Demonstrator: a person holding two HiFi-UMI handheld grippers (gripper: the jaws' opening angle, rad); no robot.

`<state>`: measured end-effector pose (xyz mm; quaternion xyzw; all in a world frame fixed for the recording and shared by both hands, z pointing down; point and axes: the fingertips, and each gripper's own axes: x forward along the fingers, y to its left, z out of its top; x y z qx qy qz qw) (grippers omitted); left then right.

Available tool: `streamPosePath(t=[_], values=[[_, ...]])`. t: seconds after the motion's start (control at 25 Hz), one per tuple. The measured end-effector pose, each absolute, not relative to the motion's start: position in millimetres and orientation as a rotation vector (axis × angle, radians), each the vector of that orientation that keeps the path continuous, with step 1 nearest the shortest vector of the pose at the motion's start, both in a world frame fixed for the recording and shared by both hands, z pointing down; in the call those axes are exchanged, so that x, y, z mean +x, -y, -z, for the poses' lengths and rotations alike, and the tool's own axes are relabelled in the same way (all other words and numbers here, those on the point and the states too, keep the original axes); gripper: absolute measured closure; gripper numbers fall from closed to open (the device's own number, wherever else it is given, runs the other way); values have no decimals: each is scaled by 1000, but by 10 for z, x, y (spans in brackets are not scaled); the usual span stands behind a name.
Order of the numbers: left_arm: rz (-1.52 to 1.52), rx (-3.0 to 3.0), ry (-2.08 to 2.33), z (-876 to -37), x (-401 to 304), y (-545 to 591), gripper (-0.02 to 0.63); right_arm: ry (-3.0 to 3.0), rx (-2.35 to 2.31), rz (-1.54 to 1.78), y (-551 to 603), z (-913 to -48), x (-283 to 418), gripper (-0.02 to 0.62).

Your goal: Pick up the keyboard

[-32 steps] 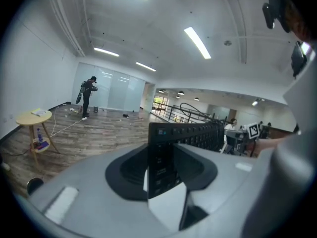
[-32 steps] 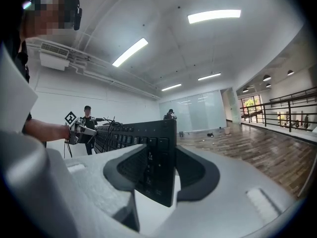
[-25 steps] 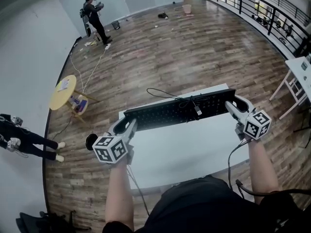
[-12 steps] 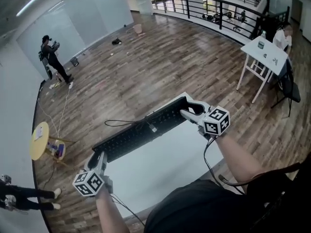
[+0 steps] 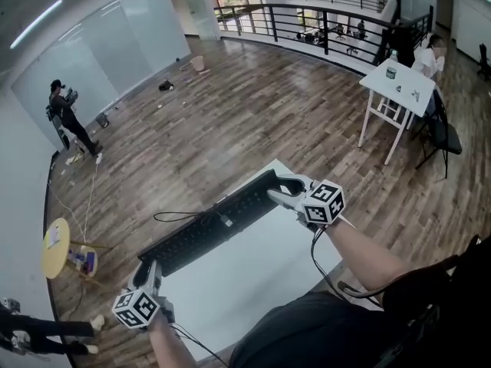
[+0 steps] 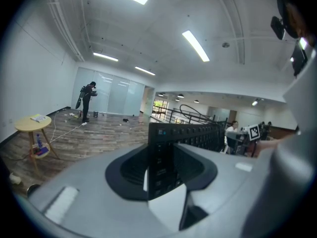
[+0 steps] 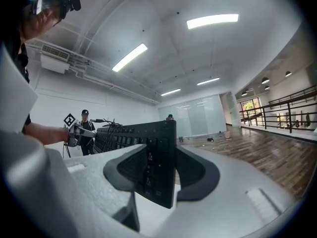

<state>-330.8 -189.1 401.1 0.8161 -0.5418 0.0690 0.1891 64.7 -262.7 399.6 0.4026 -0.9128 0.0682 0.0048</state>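
1. Head view looks down on a black keyboard (image 5: 211,225) stretched slantwise between the two grippers, above the far edge of a white table (image 5: 253,278).
2. At the keyboard's lower-left end sits the left gripper (image 5: 148,269), its marker cube nearest the camera.
3. At the upper-right end, the right gripper (image 5: 278,191) comes in from the side.
4. Left gripper view shows the short end of the keyboard standing between the two dark pads. The jaws are clamped on it, one pad on each face.
5. Right gripper view shows the same at the other end. The jaws are closed on the keyboard's edge, and the rows of keys run away toward the far gripper.
6. Each end of the keyboard is therefore gripped and it spans the gap between the hands. Whether it is clear of the tabletop I cannot tell.
7. A thin black cable (image 5: 175,215) loops off the keyboard's far side, out past the table edge.
8. Around the table lies a wood floor (image 5: 230,113).
9. A person (image 5: 64,113) in dark clothes stands well away by the glass wall at the left.
10. A small round yellow table (image 5: 54,245) stands at the left.
11. Another white table (image 5: 405,79) stands at the upper right near a black railing (image 5: 337,23).
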Motion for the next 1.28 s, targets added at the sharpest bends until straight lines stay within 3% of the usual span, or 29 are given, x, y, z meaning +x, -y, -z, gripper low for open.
streamPosePath(t=[1.28], values=[[-222,2298,1519,-4100,-3286,2012,446,2872,1268,-257,2728,-4168,674,423]])
